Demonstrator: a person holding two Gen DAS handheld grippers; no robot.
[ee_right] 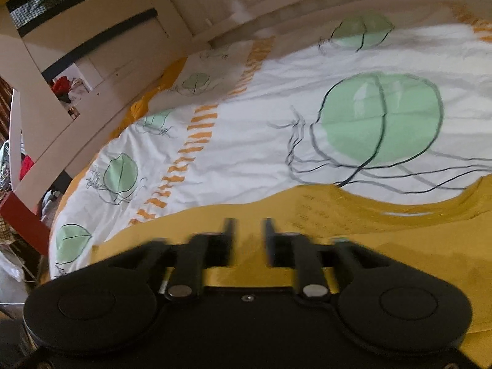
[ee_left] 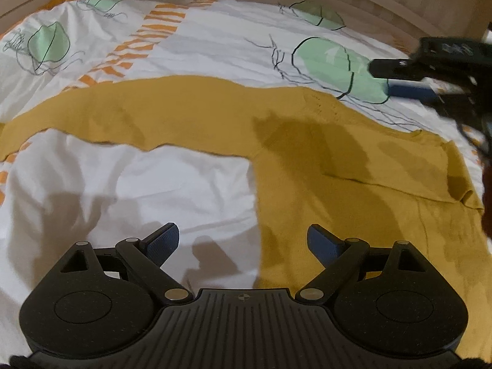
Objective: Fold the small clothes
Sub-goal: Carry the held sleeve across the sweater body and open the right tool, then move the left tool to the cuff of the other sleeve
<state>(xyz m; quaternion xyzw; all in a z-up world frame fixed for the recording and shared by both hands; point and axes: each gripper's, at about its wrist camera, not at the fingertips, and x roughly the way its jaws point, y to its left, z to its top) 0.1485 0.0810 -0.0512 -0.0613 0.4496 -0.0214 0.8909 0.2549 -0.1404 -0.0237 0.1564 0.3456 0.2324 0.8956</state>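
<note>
A mustard yellow long-sleeved top (ee_left: 323,153) lies flat on the bed. One sleeve (ee_left: 123,113) stretches out to the left. My left gripper (ee_left: 243,240) hovers open over the top's left edge, with nothing between its blue pads. My right gripper (ee_left: 384,80) shows blurred at the upper right, above the top's far shoulder. In the right wrist view the top (ee_right: 384,246) fills the lower part, its neckline (ee_right: 430,212) at the right. The right gripper (ee_right: 249,240) stands above the cloth with its fingers apart and nothing gripped.
The white duvet cover (ee_left: 153,178) with green leaf prints and orange stripes lies under the top. A pale wooden bed frame (ee_right: 276,9) runs along the far side. Left of the bed are a white ladder-like frame (ee_right: 37,98) and cluttered things on the floor.
</note>
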